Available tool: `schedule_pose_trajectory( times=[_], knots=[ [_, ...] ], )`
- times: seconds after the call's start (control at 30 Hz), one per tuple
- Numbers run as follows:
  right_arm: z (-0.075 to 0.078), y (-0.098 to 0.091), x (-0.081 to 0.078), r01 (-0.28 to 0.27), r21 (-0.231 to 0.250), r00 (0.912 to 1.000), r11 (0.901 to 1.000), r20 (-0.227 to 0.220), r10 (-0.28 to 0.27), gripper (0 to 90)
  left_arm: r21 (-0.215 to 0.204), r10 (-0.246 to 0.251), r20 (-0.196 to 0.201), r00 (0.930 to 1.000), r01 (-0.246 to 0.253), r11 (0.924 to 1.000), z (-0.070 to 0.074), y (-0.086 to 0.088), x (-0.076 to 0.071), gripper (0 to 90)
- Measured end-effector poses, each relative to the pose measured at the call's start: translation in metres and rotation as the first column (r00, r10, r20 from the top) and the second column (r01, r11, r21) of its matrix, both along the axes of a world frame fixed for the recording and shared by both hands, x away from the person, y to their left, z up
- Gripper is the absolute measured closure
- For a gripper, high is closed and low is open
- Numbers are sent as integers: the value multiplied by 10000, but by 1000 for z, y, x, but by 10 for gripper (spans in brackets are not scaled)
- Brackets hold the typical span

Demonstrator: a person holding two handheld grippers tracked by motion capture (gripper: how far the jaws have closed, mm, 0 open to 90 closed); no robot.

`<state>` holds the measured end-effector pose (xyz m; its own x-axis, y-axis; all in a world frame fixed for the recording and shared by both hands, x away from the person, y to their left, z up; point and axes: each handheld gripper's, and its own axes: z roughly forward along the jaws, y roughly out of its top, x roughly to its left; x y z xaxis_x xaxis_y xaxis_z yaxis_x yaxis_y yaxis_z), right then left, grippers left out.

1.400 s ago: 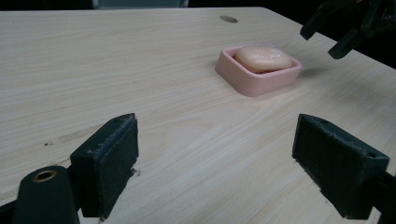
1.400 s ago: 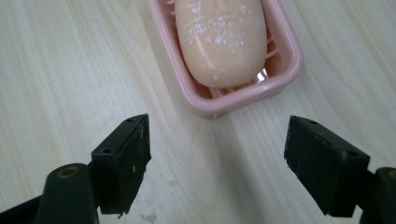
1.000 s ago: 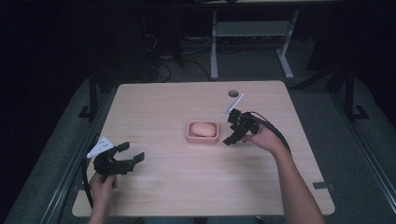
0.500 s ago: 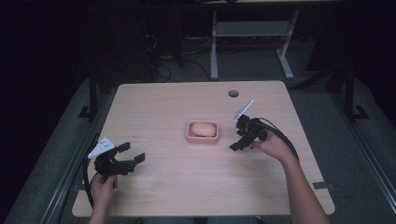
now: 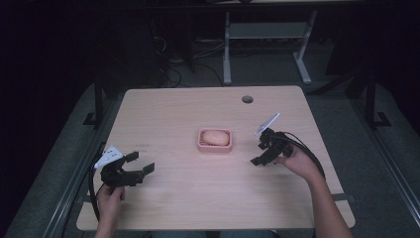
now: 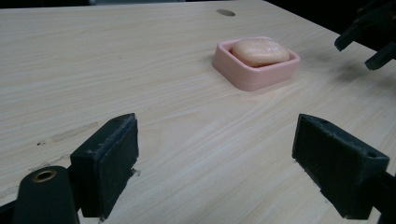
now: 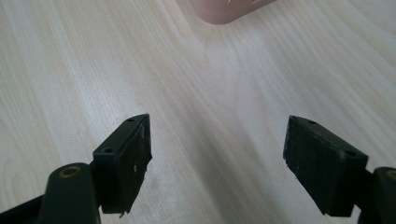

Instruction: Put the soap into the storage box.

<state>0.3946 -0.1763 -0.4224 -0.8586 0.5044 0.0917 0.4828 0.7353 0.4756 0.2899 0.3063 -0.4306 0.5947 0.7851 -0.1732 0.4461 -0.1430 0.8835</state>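
Observation:
A pink soap dish (image 5: pixel 215 147) holding a peach soap bar (image 5: pixel 215 137) sits at the middle of the wooden table (image 5: pixel 198 208). The left gripper view has the dish (image 6: pixel 254 74) and soap (image 6: pixel 260 50) ahead, apart from the jaws. My left gripper (image 5: pixel 140 164) rests near the front left edge, open and empty, also seen as (image 6: pixel 215 158). My right gripper (image 5: pixel 259 153) hovers right of the dish, open with nothing between its jaws; in its own view it (image 7: pixel 217 158) points down at bare wood, with a corner of the dish (image 7: pixel 229 9) at the top.
A round cable hole (image 5: pixel 247 99) lies at the table's back right. Beyond the table stand a grey metal frame (image 5: pixel 267 34) and cables on a dark floor. My right gripper's jaws (image 6: pixel 369 35) appear at the far right of the left gripper view.
My right gripper has drawn back from the dish toward the right and front, jaws open. The left gripper has stayed put.

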Motion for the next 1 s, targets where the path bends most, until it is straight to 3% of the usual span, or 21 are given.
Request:
schedule_pose_trajectory(
  times=[0.47, 1.0],
  knots=[
    [-9, -19, -19, 330, 262, 9994, 9991, -84, -327, 230, 298, -221, 70, 9997, 219, 9993, 0, -4, -1, 143],
    [-19, -39, -49, 598, 733, 9979, 9955, 188, -613, 230, 409, -358, 66, 9993, 355, 9985, 0, -7, -3, 143]
  ],
)
